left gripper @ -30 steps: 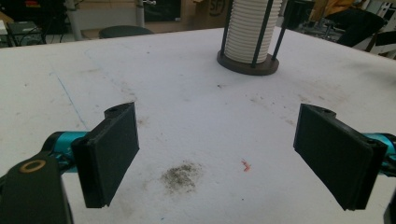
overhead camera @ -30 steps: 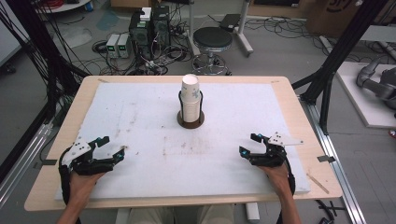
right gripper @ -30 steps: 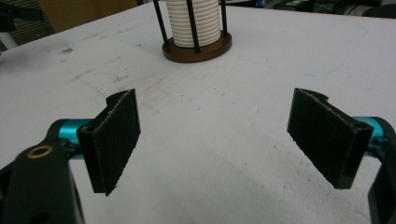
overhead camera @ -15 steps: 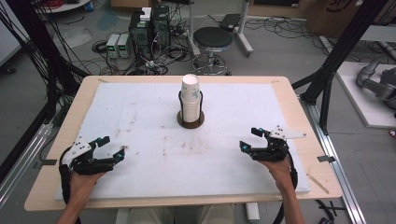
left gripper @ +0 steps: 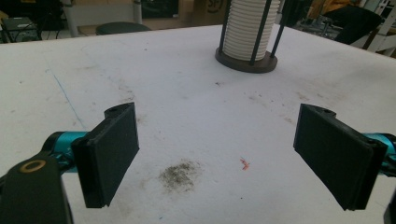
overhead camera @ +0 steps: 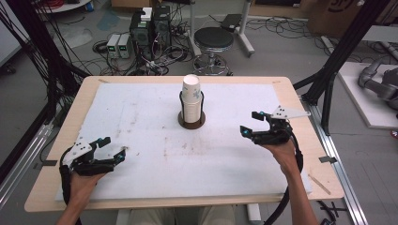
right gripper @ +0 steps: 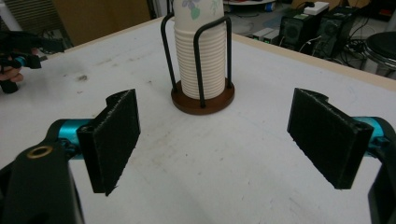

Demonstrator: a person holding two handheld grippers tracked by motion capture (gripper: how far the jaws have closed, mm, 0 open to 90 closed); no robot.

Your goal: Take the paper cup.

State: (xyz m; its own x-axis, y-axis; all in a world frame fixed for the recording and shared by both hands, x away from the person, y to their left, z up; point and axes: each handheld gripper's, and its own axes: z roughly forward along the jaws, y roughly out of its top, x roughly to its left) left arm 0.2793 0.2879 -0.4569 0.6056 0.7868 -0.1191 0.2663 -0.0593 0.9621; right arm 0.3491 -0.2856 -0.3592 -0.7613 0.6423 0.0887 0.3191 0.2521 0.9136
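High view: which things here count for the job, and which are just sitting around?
In play:
- stack of paper cups
- cup holder, wire posts around the stack
- right gripper, open, aimed at the stack
- left gripper, open, low over the mat

Just around:
- white mat
- stool
- computer towers

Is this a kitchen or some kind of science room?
Most likely a robotics lab or workshop, not a kitchen. Computer boxes sit on the floor among tangled cables, a black metal frame stands around the table, and a hand-held gripper hovers near a stack of paper cups.
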